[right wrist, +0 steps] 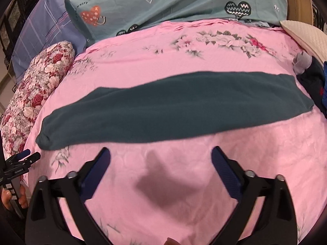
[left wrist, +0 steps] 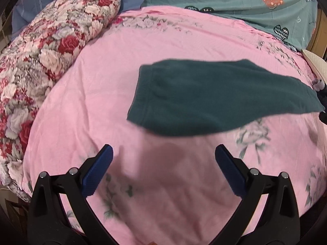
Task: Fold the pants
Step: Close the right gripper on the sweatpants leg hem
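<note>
So ahead of my fingers it's basically all bed: a pink sheet with faded grey flower prints. Off to the left of my fingers sits a rolled red rose quilt, with a blue plaid pillow behind it. Far past my fingertips there's a teal heart-print blanket, and a cream quilted cushion far right.

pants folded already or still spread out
Folded once lengthwise: the teal pants lie as one long narrow strip on the pink sheet, not yet folded shorter.
</note>
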The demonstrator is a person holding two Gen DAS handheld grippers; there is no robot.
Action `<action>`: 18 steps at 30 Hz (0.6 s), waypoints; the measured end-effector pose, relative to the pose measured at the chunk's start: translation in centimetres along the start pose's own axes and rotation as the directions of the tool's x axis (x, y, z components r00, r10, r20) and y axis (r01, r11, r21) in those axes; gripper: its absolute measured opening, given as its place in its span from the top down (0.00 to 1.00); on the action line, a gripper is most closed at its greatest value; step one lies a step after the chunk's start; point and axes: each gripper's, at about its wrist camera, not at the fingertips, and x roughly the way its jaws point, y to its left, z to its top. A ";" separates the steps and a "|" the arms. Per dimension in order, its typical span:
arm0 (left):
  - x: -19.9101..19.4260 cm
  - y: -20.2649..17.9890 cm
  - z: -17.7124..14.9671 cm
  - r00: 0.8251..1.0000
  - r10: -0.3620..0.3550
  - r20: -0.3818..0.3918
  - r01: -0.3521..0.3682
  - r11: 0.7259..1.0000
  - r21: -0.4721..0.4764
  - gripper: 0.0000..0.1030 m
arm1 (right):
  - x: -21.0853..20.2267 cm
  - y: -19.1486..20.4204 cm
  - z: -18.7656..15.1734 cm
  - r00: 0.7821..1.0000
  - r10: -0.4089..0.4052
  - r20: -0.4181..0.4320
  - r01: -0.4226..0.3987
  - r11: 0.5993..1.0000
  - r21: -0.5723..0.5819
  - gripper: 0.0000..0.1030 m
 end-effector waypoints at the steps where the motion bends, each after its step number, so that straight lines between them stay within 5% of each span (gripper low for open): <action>1: 0.2 0.0 -0.3 1.000 0.003 -0.003 -0.003 1.000 0.008 0.02 | 0.7 0.3 -0.2 1.000 0.008 -0.027 -0.008 1.000 -0.008 0.30; 13: 2.2 0.8 0.5 1.000 0.018 0.005 -0.017 1.000 -0.005 0.18 | 5.7 3.6 2.6 0.998 0.017 -0.063 -0.021 0.998 -0.067 0.38; 15: 2.6 0.9 1.0 1.000 0.019 0.006 -0.019 1.000 -0.017 0.24 | 6.1 3.8 2.9 0.998 -0.010 -0.059 0.005 0.996 -0.087 0.47; 17: 2.8 1.0 1.5 1.000 0.013 0.009 -0.013 1.000 -0.028 0.36 | 6.2 3.7 3.0 0.997 0.008 -0.072 -0.015 0.996 -0.090 0.76; 18: 2.8 1.0 1.8 1.000 -0.001 0.010 0.001 0.999 -0.032 0.53 | 6.1 3.4 3.0 0.997 0.025 -0.073 -0.031 0.997 -0.078 0.93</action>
